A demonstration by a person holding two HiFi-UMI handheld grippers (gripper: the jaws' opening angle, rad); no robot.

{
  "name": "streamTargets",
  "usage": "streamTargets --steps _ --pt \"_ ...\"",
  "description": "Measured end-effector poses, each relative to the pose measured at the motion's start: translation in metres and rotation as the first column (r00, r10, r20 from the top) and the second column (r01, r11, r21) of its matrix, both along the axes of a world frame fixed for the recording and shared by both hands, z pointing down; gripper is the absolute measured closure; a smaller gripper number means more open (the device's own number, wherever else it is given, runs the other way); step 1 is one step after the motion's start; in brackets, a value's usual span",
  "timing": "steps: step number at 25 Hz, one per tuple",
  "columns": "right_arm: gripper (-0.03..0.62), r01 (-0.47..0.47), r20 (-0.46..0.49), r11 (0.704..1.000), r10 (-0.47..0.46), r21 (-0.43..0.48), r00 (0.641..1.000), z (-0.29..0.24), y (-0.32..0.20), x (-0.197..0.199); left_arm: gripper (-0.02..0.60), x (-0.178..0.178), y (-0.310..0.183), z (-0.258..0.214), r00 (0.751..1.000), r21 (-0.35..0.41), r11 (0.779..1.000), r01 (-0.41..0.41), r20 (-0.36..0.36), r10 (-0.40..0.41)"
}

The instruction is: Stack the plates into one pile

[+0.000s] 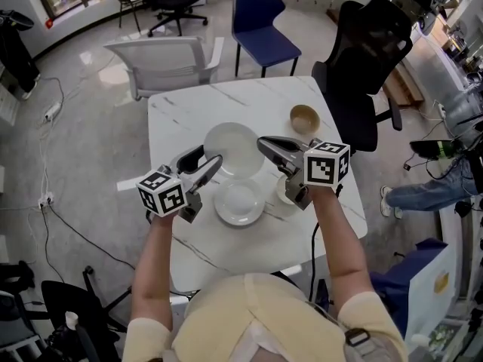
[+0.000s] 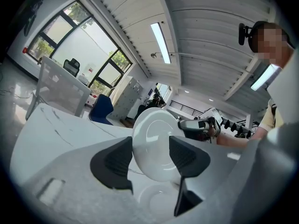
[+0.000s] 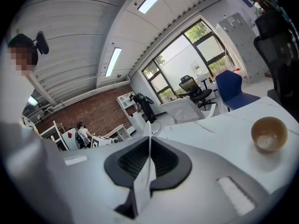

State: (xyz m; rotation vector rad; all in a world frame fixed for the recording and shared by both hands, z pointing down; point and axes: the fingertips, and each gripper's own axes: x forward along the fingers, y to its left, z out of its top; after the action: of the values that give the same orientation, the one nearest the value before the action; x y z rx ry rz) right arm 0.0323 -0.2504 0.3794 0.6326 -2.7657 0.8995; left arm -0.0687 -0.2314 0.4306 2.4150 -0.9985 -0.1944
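Lying nearest the person on the white marble table [image 1: 177, 119], a small white plate [image 1: 240, 202] sits flat, round and glossy, with a shallow well and a plain rim. To its left, the left gripper [image 1: 210, 159] has its jaws spread wide. The left gripper view shows the larger plate's face filling the gap just beyond the dark pads [image 2: 117, 162], with neither pad pressing on it. On the right, the right gripper [image 1: 264, 145] has its jaws closed down on the thin right rim of the large white plate [image 1: 230, 148]; the right gripper view shows that rim edge-on, pinched between the two pads. This plate is also plain, round and glossy, wider than the small one. It hangs clear of the table just beyond the small plate, tilted so its upper face leans toward the left gripper. Farther right, a small brown bowl [image 1: 304, 118] stands upright on the table. Past the far edge are a white chair [image 1: 170, 59] and a blue chair [image 1: 260, 21].
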Motion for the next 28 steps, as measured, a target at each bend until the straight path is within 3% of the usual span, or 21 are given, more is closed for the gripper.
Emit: streamTargets --steps 10,19,28 --pt "0.576 -0.026 -0.007 1.000 0.026 -0.010 1.000 0.010 0.014 -0.006 0.362 -0.012 0.020 -0.001 0.998 -0.015 0.999 0.042 0.051 -0.042" --pt "0.569 -0.078 -0.029 0.994 0.076 -0.071 0.997 0.039 0.035 0.000 0.414 -0.013 0.048 0.014 0.987 -0.037 0.998 0.041 0.155 -0.035" --pt "0.565 -0.173 -0.086 0.972 0.161 -0.159 0.983 0.079 0.060 0.020 0.443 0.002 0.067 0.042 0.979 -0.128 0.991 0.048 0.205 -0.021"
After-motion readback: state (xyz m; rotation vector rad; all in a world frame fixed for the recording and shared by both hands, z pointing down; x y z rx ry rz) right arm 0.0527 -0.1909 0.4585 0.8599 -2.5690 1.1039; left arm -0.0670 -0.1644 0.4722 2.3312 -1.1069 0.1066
